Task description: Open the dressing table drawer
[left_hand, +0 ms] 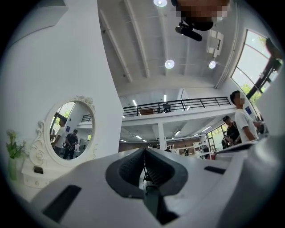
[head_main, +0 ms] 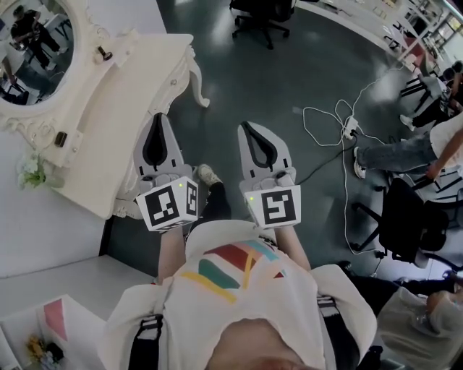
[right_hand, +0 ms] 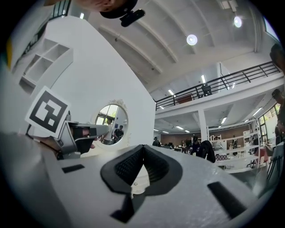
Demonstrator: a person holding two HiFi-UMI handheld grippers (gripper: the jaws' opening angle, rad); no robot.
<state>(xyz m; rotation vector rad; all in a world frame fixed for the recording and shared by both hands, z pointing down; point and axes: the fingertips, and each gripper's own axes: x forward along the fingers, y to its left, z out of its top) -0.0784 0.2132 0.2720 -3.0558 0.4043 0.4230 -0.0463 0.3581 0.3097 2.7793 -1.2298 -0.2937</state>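
At the far left a small green sprig (head_main: 29, 172) stands by the wall, on the end of the cream dressing table (head_main: 137, 87); the table fills the upper left of the head view, carrying one oval mirror (head_main: 36, 43) in a carved frame; two small dark handles (head_main: 60, 139) show on its raised back tier, one on each side of the mirror, and one curved leg (head_main: 197, 79) reaches the dark floor; the drawer front under the tabletop cannot be made out from above. Just right of the table's near edge comes the left gripper (head_main: 158, 119), its two jaws pressed together with nothing between them, its tip over the floor beside the table and apart from it; in its own view the closed left gripper (left_hand: 144, 151) points past the mirror into the hall. Beside it, level with it and a little apart, is the right gripper (head_main: 246, 128), likewise pressed together and empty, as the right gripper view confirms (right_hand: 142, 148); that view also catches the left gripper off to its left, in front of the mirror. Two marker cubes show, one on each gripper. Further right a white cable (head_main: 329, 119) loops over the floor to one power strip (head_main: 351, 128); two black office chairs stand well apart, one at the top (head_main: 260, 18) and one at the right (head_main: 416, 224); a seated person's leg (head_main: 391, 152) lies between them.
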